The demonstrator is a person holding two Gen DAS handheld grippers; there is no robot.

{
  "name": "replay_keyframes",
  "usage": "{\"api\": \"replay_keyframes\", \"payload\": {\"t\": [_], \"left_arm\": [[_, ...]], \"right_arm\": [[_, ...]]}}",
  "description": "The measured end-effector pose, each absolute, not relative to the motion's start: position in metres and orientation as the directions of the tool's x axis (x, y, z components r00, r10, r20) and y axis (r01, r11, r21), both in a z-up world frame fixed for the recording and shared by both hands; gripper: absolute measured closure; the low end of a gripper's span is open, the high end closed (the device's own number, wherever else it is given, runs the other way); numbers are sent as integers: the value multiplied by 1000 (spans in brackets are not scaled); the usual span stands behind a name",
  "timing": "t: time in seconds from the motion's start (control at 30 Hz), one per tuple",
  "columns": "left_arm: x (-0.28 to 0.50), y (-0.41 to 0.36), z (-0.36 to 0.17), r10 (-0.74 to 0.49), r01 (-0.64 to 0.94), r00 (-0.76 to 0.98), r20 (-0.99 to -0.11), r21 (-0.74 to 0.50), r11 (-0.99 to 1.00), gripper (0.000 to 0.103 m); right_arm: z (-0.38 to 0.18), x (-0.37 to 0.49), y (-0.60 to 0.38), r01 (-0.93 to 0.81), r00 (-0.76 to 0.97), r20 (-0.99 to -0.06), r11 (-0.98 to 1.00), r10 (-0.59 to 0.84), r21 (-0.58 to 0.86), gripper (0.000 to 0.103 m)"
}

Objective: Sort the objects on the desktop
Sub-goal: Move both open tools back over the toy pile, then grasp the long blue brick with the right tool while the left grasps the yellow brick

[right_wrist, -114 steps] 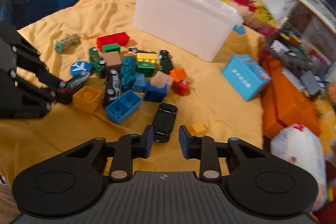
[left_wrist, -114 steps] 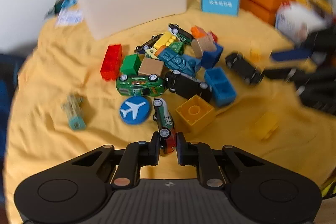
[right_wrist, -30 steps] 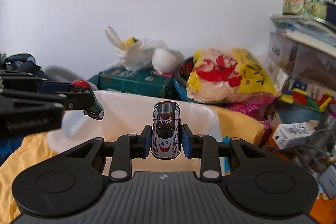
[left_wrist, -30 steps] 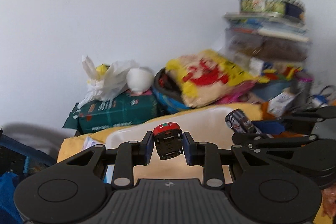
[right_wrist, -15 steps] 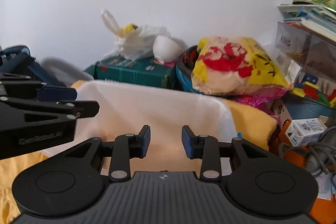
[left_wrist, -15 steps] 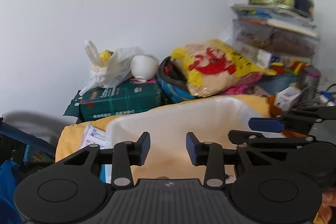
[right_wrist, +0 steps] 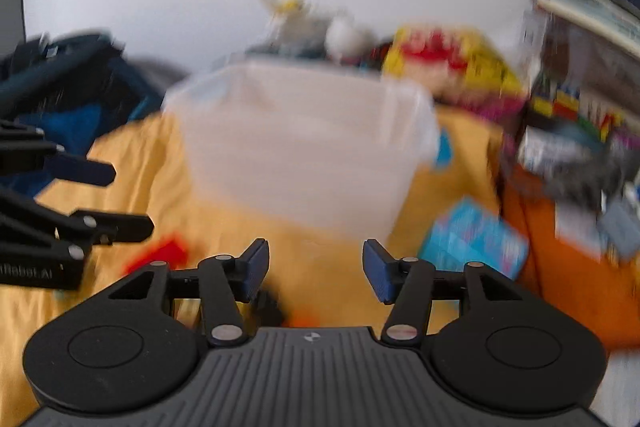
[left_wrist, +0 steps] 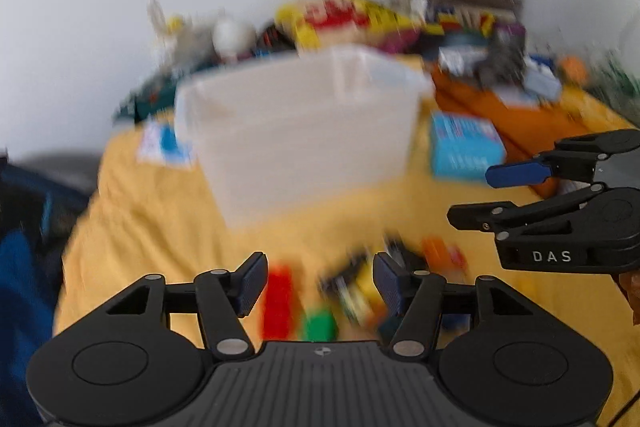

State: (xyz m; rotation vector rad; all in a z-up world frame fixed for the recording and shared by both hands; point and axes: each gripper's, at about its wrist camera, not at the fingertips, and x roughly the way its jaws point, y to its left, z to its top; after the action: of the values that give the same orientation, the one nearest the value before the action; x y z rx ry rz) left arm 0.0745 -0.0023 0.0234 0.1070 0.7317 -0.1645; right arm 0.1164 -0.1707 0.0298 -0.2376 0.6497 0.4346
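1. Your left gripper (left_wrist: 319,283) carries nothing; its jaws are spreading wider, and only blurred toys on the cloth show through the gap between them
2. Your right gripper (right_wrist: 316,269) is equally bare, its jaws also widening with nothing between the pads
3. The white bin (left_wrist: 300,131) stands ahead of both tools and beyond them, on the yellow cloth (left_wrist: 152,227); from here you see only its outer wall, so what lies inside cannot be told
4. The toy pile (left_wrist: 352,287) sits just under and ahead of your left fingertips: a red block (left_wrist: 280,297), a green block (left_wrist: 319,325) and a dark, smeared cluster to the right of them that is too blurred to name piece by piece
5. In the right wrist view, a red smear lies ahead and to the left of the tool, and something small and dark shows low between its fingers
6. A blue box (right_wrist: 474,243) rests ahead and to the right of your right tool, near the bin's corner
7. Judging by the bare jaws aimed down at the pile, you are on the reach for a fresh pick
8. Next, choose one piece per tool, straddle it with the pads, and close only once it is centred, since crowded neighbours could get pinched along
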Motion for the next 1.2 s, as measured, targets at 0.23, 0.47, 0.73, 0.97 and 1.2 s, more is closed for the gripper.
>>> {"api": "replay_keyframes", "payload": {"t": [0.23,0.47,0.73,0.97,1.2], "left_arm": [[26,-1,-12,-148,161,634,-759,-58,985,41],[10,2,-19,-132,134,610,-781,-63,989,41],[4,-4,-24,-131,145,592,-795,-55,988,41],[1,-10,-30,-143,167,571,-809,-56,984,41],[0,-12,-37,-152,170,545,-825,-69,983,41]], "right_arm": [[-6,62,-176,-439,629,-718,898,297,-13,47],[-21,37,-171,-481,587,-749,877,307,-17,43],[-25,25,-163,-504,580,-748,863,323,-19,41],[-25,21,-161,-514,583,-745,857,325,-28,39],[-28,16,-161,-512,575,-754,858,318,-29,39]]}}
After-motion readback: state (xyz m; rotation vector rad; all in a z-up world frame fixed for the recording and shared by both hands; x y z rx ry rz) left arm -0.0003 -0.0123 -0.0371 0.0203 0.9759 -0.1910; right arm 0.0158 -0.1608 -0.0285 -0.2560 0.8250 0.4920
